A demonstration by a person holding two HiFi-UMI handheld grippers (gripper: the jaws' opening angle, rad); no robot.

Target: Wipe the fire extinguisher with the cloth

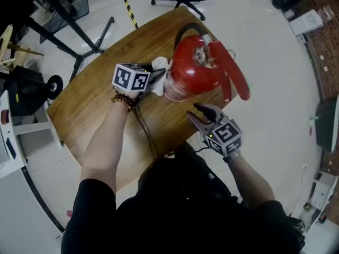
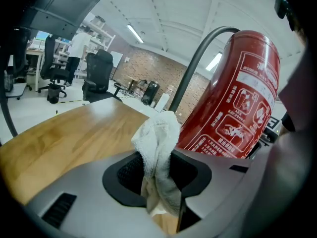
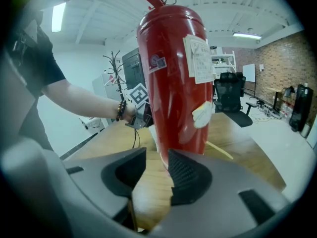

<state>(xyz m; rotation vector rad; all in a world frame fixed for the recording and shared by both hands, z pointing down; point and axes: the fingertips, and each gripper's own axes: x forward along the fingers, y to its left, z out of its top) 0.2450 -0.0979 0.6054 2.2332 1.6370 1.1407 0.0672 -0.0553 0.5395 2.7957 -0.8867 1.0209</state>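
Fire extinguisher (image 2: 255,51) (white pictogram label (image 2: 242,114), unreadable print), cloth (image 2: 158,140) in left gripper (image 2: 161,172)

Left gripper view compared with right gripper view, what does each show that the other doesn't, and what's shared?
Only the left gripper view: the cloth pinched between its fingers, the black hose, the printed instructions. Only the right gripper view: a forearm with a bead bracelet, the left gripper from outside, a paper tag, and the right gripper, fingers apart and empty. Both: the red fire extinguisher upright on the wooden table.
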